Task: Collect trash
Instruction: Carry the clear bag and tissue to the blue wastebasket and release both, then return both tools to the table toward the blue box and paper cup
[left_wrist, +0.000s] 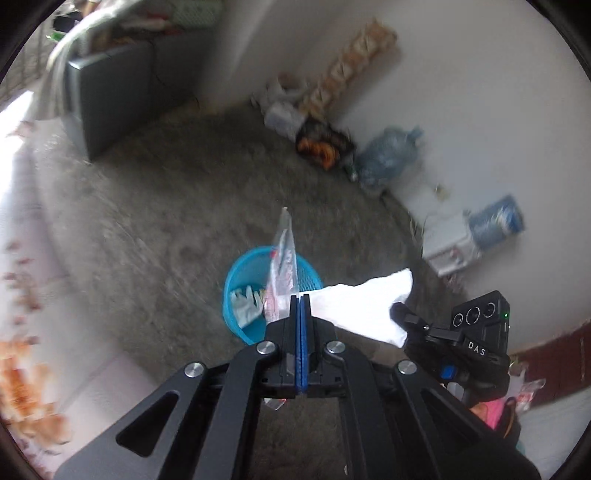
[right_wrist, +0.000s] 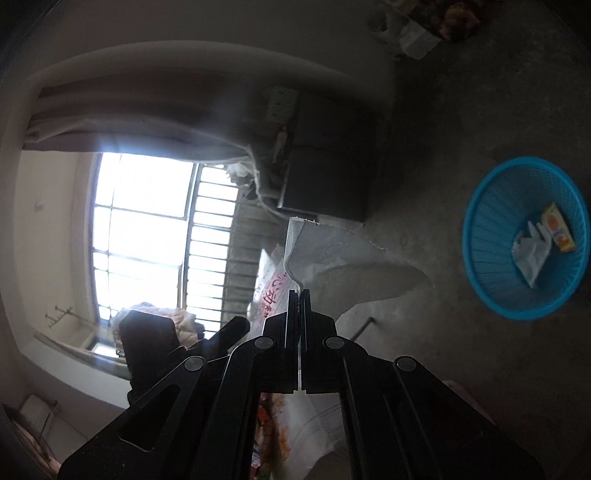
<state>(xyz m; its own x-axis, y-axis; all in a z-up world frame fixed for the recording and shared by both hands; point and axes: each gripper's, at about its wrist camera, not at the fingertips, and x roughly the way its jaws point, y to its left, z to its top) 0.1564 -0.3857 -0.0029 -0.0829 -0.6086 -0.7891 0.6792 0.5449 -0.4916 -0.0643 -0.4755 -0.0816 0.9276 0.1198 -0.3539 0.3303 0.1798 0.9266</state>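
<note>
My left gripper (left_wrist: 300, 297) is shut on a clear plastic wrapper with red print (left_wrist: 282, 254), which sticks up past the fingertips, above a blue mesh basket (left_wrist: 236, 280) on the concrete floor. White crumpled tissue (left_wrist: 243, 302) lies in the basket. To the right, my right gripper (left_wrist: 397, 308) holds a white sheet-like bag (left_wrist: 369, 299). In the right wrist view, my right gripper (right_wrist: 299, 293) is shut on that white bag (right_wrist: 325, 254). There the printed wrapper (right_wrist: 271, 291) hangs just to the left. The basket (right_wrist: 480, 236) lies far right, holding tissue (right_wrist: 530, 254) and a yellow-orange carton (right_wrist: 559, 229).
A grey cabinet (left_wrist: 110, 96) stands at the back left. Along the white wall sit a dark bag (left_wrist: 325, 142), two blue water jugs (left_wrist: 388, 155) and a white box (left_wrist: 447, 247). Floral bedding (left_wrist: 22, 332) borders the left. A barred window (right_wrist: 147, 236) glares bright.
</note>
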